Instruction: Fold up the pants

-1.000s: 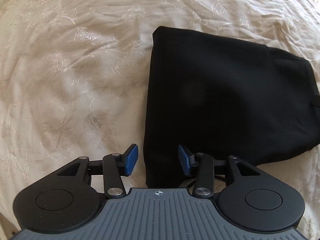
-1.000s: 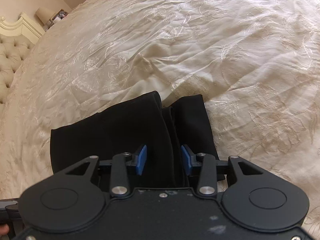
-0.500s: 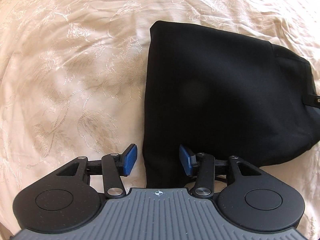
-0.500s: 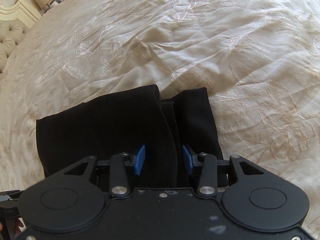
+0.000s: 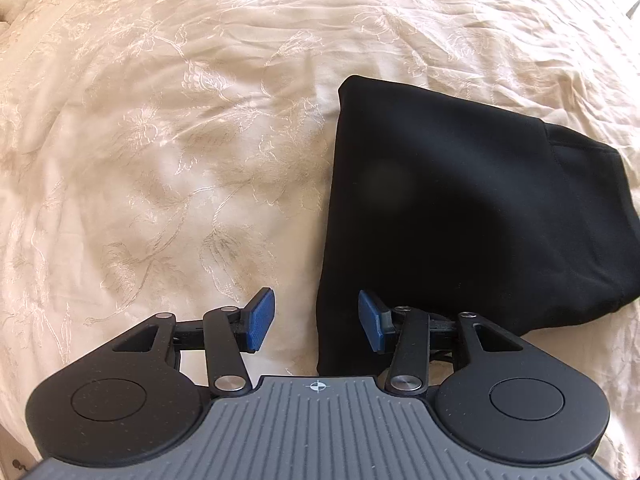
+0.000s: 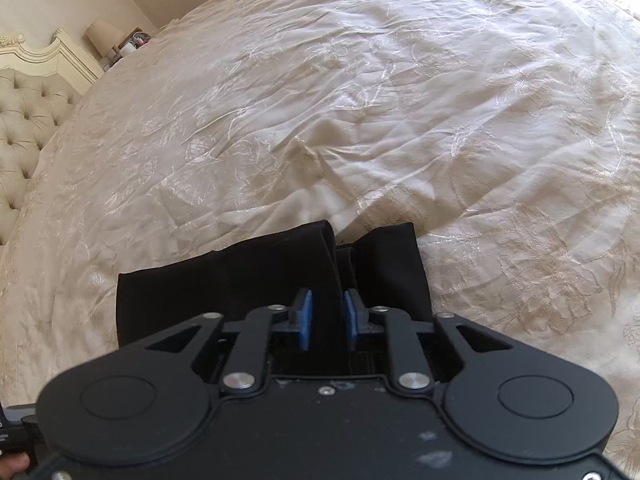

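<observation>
Black folded fabric pants (image 5: pixel 460 208) lying flat on a cream bedspread with embroidered floral pattern (image 5: pixel 160 140), folded into a compact stack, one smooth folded edge running along the left side in the left wrist view. Left hand-held gripper (image 5: pixel 316 316) low over the bed at the near left corner of the pants, blue pads spread wide apart, left pad (image 5: pixel 260 318) above bare bedspread, right pad (image 5: pixel 371 320) above the black cloth, nothing held between them; folded edge passing between the two. Right hand-held gripper (image 6: pixel 326 318) at the other side of the stack, blue pads (image 6: pixel 306 318) drawn close with a raised fold of the black pants (image 6: pixel 224 280) between them; firm pinch or mere bracketing, cannot tell. Layered cloth ends (image 6: pixel 390 264) visible just right of that fold. Beige tufted headboard (image 6: pixel 28 128) at far left, small lamp with pale shade (image 6: pixel 102 36) beside it.
</observation>
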A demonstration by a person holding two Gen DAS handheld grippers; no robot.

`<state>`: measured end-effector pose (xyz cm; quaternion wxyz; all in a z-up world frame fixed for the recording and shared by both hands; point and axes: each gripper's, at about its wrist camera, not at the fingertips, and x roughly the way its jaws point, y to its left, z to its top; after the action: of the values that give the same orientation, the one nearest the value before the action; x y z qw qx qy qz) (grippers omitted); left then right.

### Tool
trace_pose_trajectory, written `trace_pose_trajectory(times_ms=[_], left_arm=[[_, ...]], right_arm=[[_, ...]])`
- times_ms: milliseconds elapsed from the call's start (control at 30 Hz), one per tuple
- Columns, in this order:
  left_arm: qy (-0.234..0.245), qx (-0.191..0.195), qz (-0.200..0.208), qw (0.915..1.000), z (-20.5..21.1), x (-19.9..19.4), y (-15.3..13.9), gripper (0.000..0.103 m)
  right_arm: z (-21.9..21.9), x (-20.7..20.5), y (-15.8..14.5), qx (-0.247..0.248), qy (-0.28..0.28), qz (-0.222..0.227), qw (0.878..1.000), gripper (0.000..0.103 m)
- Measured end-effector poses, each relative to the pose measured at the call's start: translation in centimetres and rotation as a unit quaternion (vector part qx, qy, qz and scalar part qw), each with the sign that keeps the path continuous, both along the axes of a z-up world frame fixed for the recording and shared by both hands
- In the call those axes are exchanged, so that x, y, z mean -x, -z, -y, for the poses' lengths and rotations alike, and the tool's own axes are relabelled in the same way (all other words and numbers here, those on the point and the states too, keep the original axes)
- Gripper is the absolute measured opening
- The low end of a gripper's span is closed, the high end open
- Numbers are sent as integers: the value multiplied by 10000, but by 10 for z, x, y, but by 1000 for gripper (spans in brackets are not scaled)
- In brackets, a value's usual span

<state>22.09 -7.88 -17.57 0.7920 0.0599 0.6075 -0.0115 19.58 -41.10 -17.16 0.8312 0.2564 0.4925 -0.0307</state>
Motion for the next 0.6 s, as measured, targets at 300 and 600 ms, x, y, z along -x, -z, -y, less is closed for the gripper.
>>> trace_pose_trajectory(times_ms=[300, 600], left_arm=[[-111, -5, 65, 9999, 4, 6, -17, 45], [-180, -129, 162, 9996, -4, 0, -21, 45]], right_arm=[[-5, -31, 36, 166, -448, -280, 9985, 46], [-20, -31, 18, 79, -725, 116, 9973, 10]])
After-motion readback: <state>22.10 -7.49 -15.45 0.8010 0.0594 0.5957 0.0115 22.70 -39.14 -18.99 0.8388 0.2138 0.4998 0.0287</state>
